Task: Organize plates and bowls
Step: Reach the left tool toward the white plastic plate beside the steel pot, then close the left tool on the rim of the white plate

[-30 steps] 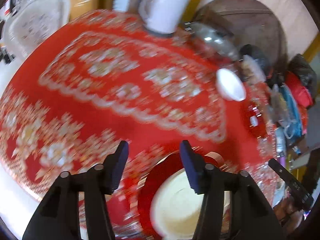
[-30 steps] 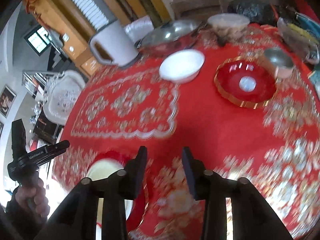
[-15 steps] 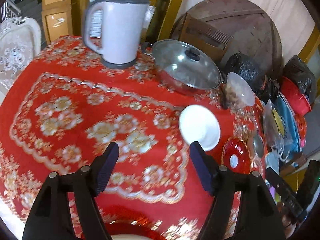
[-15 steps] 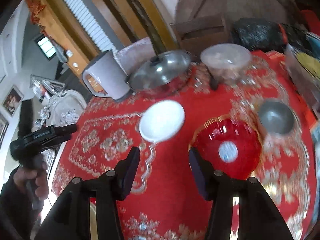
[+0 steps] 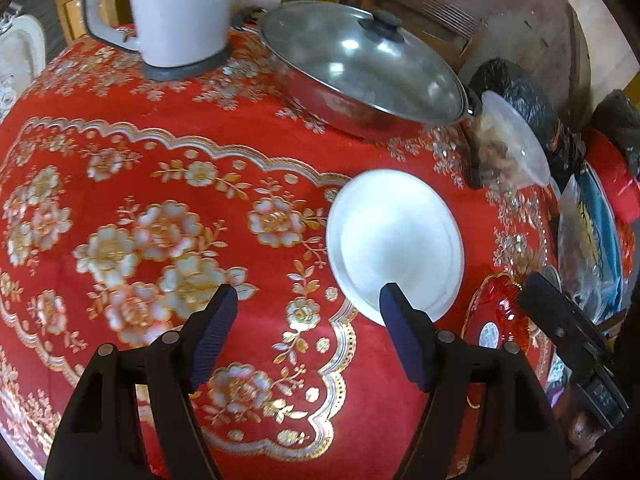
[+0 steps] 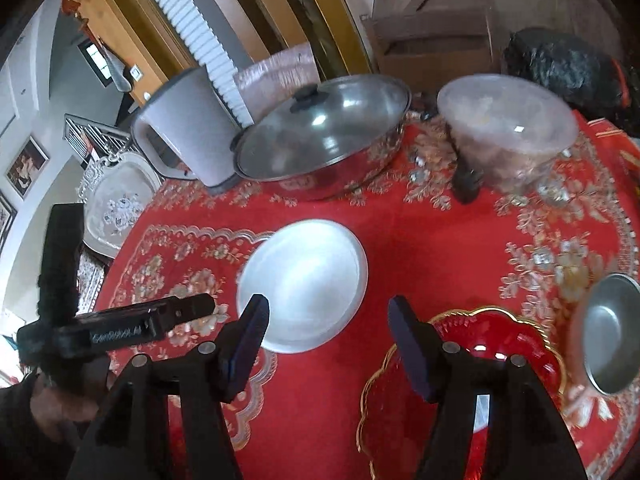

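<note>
A white plate lies flat on the red tablecloth, mid-table. My left gripper is open and empty, its right fingertip over the plate's near rim. To the right of the white plate lies a red glass plate with a gold rim; it also shows as the red glass plate in the left wrist view. My right gripper is open and empty, hovering between the white plate and the red one. A small steel bowl sits at the far right.
At the back stand a white kettle, a lidded steel pan and a lidded plastic tub. Bags crowd the right edge. A white chair stands beyond the table's left side.
Both grippers have moved forward across the table toward the white plate. The red plate holding a cream dish near the front edge has dropped out of view. Both grippers stay open.
</note>
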{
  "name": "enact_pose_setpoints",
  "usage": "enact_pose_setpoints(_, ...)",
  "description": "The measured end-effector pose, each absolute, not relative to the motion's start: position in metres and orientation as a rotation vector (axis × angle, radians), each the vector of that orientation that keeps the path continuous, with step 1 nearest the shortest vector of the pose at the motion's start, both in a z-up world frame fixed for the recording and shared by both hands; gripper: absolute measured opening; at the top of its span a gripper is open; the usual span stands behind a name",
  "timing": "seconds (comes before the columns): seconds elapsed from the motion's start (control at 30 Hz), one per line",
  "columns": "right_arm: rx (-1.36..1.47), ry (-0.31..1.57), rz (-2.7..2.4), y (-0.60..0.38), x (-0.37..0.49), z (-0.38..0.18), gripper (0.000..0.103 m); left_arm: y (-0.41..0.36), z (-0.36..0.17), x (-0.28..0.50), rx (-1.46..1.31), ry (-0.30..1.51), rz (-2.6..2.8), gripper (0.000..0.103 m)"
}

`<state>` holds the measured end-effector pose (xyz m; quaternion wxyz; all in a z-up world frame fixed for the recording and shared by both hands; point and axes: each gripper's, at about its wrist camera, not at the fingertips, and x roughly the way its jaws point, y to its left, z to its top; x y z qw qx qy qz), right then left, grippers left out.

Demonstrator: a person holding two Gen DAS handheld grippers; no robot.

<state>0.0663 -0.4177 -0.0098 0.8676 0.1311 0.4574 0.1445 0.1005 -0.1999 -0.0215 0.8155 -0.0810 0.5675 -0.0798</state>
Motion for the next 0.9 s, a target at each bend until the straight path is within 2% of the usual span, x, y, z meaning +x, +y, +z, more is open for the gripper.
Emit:
enact_pose_setpoints(0.47, 0.220, 1.034, 0.352, -0.402, 0.101, -0.056, 0.063, -0.222, -0.055, 0.122, -0.089, 1.224, -0.155, 0.073)
enact_pose_setpoints(0.67, 0.220, 1.071, 0.344, -0.402, 0.108, -0.070, 0.058, -0.229, -0.065, 0.127, -0.062, 1.257, -0.170, 0.073)
enact_pose_setpoints(0.77, 0.225, 1.083, 0.343, -0.402, 0.110, -0.075, 0.046, -0.232, -0.067, 0.129, -0.041, 1.260, -0.165, 0.073)
enact_pose_setpoints(0.83, 0.231, 1.085, 0.343, -0.403, 0.110, -0.077, 0.033, -0.233, -0.067, 0.130, -0.039, 1.261, -0.160, 0.073)
enact_pose_setpoints(0.9, 0.229, 1.095, 0.340, -0.402, 0.110, -0.079, 0.030, -0.234, -0.068, 0.131, -0.033, 1.260, -0.160, 0.073)
